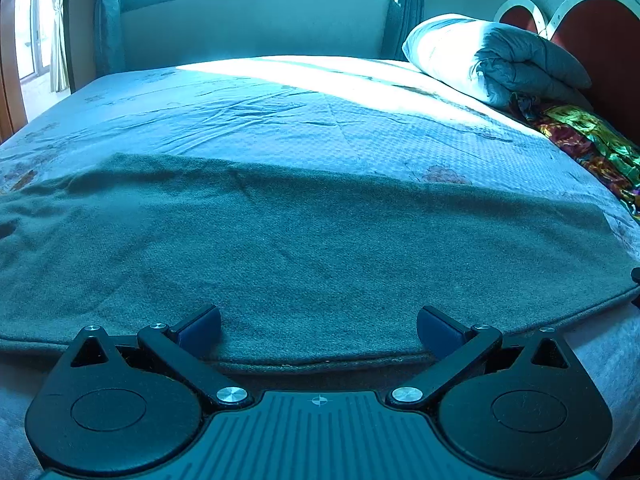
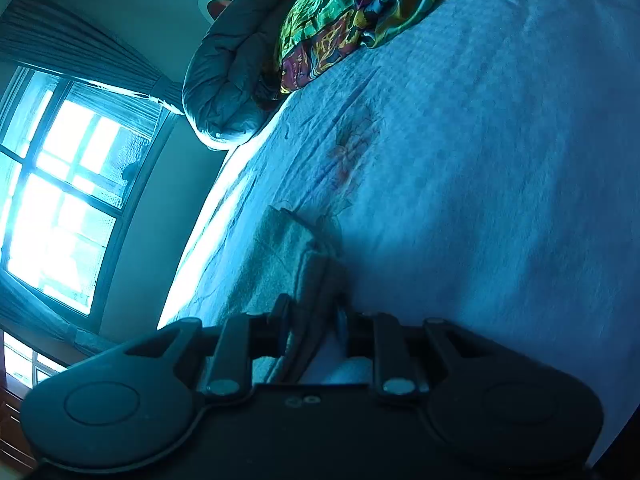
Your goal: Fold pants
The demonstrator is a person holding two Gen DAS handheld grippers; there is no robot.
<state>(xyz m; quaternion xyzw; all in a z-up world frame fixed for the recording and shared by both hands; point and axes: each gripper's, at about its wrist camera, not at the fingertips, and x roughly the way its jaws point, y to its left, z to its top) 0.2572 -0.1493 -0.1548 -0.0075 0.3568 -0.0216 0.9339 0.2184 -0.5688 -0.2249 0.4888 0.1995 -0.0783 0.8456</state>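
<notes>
The grey pants (image 1: 304, 248) lie spread flat across the near part of the bed (image 1: 320, 120). The left tongs (image 1: 319, 330) gape wide over their near hem, while the right tongs (image 2: 312, 316) pinch a folded edge of the fabric, tilted sideways toward the window (image 2: 60, 200).

Pants (image 1: 304, 248) on bed (image 1: 320, 120); pillow (image 1: 480, 56) behind.

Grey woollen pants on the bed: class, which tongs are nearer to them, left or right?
Right. The right tongs are shut on a folded edge of the grey woollen pants; the left tongs are open, hovering over the near hem.
</notes>
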